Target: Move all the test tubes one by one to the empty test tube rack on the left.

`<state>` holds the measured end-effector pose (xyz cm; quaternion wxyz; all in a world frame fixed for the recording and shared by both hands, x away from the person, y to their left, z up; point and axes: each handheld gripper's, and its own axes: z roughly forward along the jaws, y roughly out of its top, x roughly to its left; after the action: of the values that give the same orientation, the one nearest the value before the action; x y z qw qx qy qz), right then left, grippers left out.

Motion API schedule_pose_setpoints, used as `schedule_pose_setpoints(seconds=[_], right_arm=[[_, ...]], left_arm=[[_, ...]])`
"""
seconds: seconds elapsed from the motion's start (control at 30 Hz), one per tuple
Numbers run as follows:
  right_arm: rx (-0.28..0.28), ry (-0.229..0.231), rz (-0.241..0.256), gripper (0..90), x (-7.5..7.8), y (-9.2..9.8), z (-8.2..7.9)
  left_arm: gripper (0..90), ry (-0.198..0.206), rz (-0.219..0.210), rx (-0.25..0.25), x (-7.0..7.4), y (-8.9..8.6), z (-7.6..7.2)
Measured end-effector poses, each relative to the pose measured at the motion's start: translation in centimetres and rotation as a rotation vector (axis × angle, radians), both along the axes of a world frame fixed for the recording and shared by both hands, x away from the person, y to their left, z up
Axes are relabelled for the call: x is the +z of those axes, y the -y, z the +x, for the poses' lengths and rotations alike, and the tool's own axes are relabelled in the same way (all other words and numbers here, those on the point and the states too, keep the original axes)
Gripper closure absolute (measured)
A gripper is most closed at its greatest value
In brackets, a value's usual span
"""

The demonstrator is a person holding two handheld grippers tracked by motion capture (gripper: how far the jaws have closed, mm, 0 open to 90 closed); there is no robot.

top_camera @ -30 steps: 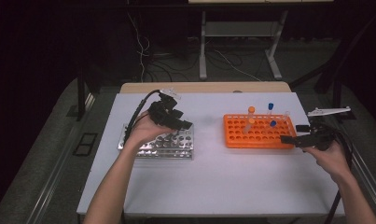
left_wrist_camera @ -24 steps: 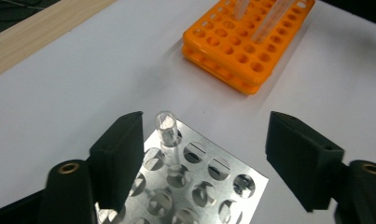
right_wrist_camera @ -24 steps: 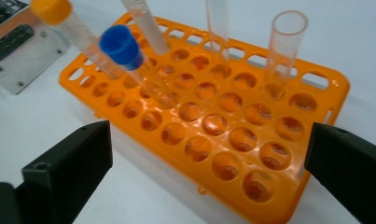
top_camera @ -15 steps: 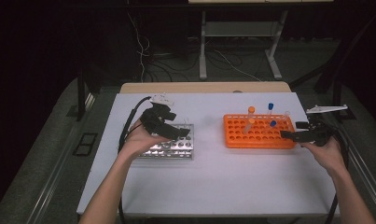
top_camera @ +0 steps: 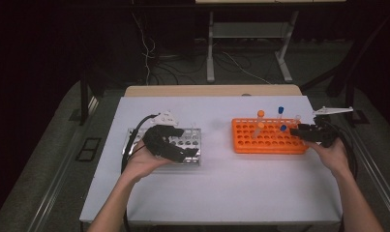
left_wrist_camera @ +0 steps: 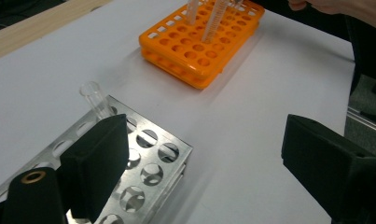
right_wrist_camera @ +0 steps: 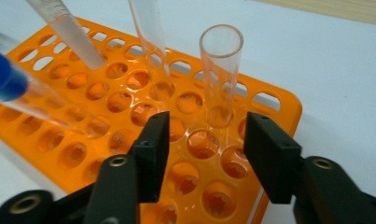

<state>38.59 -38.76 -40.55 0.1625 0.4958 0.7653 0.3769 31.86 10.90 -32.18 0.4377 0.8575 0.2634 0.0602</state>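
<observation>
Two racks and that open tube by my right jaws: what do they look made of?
Orange rack: likely moulded plastic, glossy, opaque. Silver rack: looks like sheet metal, bright, reflective, punched holes. Uncapped tube: clear, shiny, either glass or plastic; can't tell which.

No text, label, number or sign can be read anywhere.

This is a lab bench in a dark recording space. An orange test-tube rack (top_camera: 267,140) near the desk's right edge holds clear tubes, some capped blue (top_camera: 280,110) or orange (top_camera: 261,113). A steel tube rack (top_camera: 185,145) sits toward the left edge. Behind the white desk (top_camera: 231,188), cables (top_camera: 149,58) trail across grey floor beneath metal table legs (top_camera: 210,48).
</observation>
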Motion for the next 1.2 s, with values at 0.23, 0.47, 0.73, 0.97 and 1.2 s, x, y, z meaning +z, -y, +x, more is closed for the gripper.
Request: schedule_pose_setpoints(seconds=[0.23,0.47,0.73,0.97,1.2], right_arm=[[-0.013,0.016,-0.007,61.5,-0.6,-0.1,0.8],[-0.008,0.022,-0.04,72.7,-0.2,-0.8,1.8],[-0.014,0.025,-0.121,74.8,0.4,-1.9,2.5],[-0.019,0.037,-0.112,74.9,1.5,-1.7,1.8],[-0.013,0.039,-0.083,75.0,3.5,-1.2,0.9]], left_arm=[[13.3,-0.006,-0.014,-0.006,-0.6,-0.1,-0.5],[13.4,-0.009,-0.033,0.011,-0.9,-0.8,-0.6],[13.4,-0.008,-0.04,0.021,-0.9,-1.2,-0.6],[13.5,-0.013,-0.04,0.016,-0.9,-1.1,-0.6],[13.4,-0.015,-0.041,0.014,-0.6,-1.0,-0.4]])
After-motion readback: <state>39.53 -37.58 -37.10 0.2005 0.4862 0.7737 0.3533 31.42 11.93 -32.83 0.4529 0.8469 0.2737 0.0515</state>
